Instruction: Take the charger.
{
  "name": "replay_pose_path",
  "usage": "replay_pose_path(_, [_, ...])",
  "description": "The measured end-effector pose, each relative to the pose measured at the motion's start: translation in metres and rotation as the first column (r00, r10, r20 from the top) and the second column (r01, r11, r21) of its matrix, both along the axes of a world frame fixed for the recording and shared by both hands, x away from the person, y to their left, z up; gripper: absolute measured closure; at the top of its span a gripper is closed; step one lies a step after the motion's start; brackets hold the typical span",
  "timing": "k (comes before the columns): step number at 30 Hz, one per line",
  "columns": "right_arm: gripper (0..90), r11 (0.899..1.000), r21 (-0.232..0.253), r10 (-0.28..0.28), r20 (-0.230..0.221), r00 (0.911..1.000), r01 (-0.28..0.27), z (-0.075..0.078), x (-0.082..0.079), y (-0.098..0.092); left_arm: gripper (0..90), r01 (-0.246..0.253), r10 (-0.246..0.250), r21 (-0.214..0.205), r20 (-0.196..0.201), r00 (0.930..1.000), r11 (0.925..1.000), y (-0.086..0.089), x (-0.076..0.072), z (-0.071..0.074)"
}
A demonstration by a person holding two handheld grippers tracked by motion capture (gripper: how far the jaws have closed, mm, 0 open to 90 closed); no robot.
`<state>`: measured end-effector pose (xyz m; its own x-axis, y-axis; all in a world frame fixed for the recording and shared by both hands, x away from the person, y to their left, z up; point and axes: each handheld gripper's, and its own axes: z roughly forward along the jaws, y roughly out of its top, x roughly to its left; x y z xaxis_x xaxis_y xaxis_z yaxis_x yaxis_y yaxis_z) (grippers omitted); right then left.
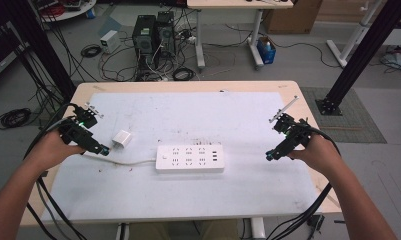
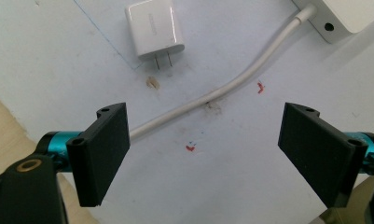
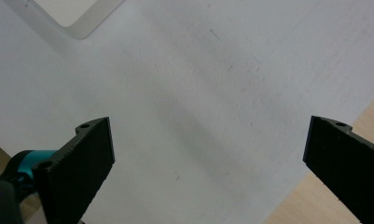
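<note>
Left claw (image 1: 104,150): held in the person's left hand (image 1: 53,145) above the left side of the counter (image 1: 293,92), jaws spread wide apart with nothing between them; in the left gripper view (image 2: 203,154) the cord runs across the gap below them
Right claw (image 1: 269,156): held in the right hand (image 1: 320,152) over the right side of the white sheet (image 1: 248,115), jaws wide apart and empty; in the right gripper view (image 3: 208,163) bare sheet lies between them, with the wooden edge at the lower right
Power strip (image 1: 189,158): white, lying flat near the middle of the sheet, between the two claws and apart from both
Cord (image 2: 231,84): white, leaving the strip's left end and curving toward the left claw
Charger (image 1: 122,139): small white plug adapter, lying flat just beside the left claw's tip, left of the strip, its two prongs (image 2: 162,60) pointing toward the claw in the left gripper view
Marks: small red flecks (image 2: 190,148) and a brownish smudge on the sheet near the cord
Beyond the counter: computer towers (image 1: 153,35) and tangled cables on the floor
</note>
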<state>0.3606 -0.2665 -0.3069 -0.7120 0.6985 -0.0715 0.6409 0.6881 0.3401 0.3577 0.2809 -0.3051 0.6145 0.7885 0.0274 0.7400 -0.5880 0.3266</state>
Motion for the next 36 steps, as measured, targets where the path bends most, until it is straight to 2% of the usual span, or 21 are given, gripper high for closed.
replay_pose_path(11, [1.2,1.0,0.004,-0.005,0.008,1.0,0.005,0.003,0.0,0.001,16.6,-0.004,0.004,-0.005,0.002,1.0,1.0,-0.003,0.003,0.0])
replay_pose_path(18, [1.2,1.0,0.006,-0.009,0.013,0.9999,0.009,0.002,0.0,0.001,16.6,-0.053,0.054,-0.037,0.04,0.9977,0.9979,-0.005,0.017,-0.005])
replay_pose_path(20, [1.2,1.0,0.007,-0.009,0.013,0.9999,0.008,0.002,0.0,0.001,16.6,-0.047,0.049,-0.034,0.055,0.9973,0.9983,-0.006,0.023,-0.007])
replay_pose_path(28, [1.2,1.0,0.007,-0.018,0.008,0.9998,0.018,0.002,-0.001,-0.001,16.7,-0.053,0.057,-0.059,0.063,0.9964,0.9968,-0.009,0.044,-0.019])
replay_pose_path(36, [1.2,0.999,0.001,-0.032,0.004,0.9995,0.032,-0.001,0.001,-0.004,16.7,-0.069,0.072,-0.049,0.047,0.9964,0.9964,-0.012,0.063,-0.047])
